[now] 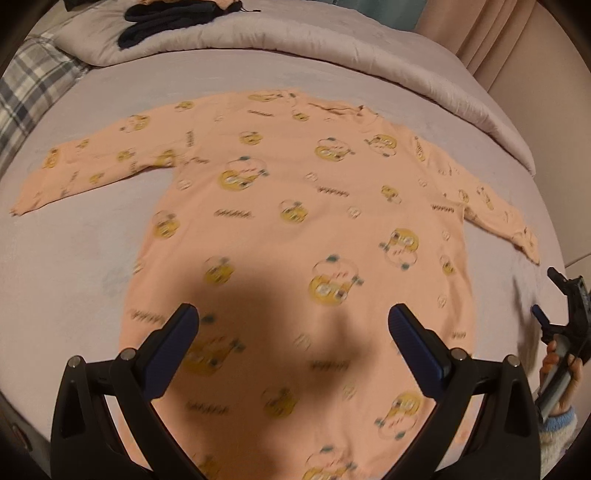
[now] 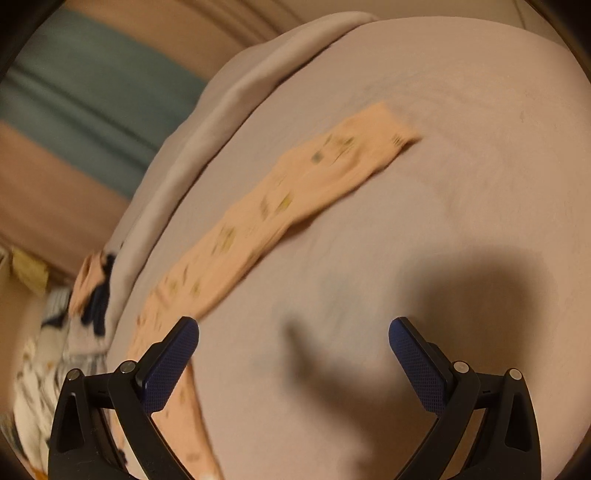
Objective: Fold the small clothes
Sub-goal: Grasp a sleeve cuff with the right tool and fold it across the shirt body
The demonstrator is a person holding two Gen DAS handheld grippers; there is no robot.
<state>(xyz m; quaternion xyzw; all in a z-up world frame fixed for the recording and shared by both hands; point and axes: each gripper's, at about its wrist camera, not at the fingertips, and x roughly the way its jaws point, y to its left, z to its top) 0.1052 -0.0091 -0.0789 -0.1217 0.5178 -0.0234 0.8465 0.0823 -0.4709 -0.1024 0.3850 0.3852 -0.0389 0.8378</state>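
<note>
**One peach shirt flat on the bed, both claws wide**

One peach long-sleeved cotton shirt with yellow cartoon prints spread flat on the pale mauve bed sheet, collar toward the far side, hem toward the left wrist camera. Both sleeves stretched straight out to the sides, left cuff near the plaid pillow, right cuff near the bed's right edge.

Left claw hovering over the hem end of the shirt, blue-padded fingers spread far apart, nothing between them. Dark shadow cast on the fabric right under it.

Right claw likewise spread wide and gripping nothing, hanging above bare sheet just beside the right sleeve. Sleeve running diagonally from the left finger up toward the cuff in that view; left finger overlapping the fabric edge, but can't tell whether touching. Same claw visible at the far right edge of the left wrist view, held in a hand with a fuzzy light-blue cuff.

Rumpled grey quilt bunched along the far side of the bed, with a dark navy garment pile sitting on it. Both views fairly motion-blurred.
</note>
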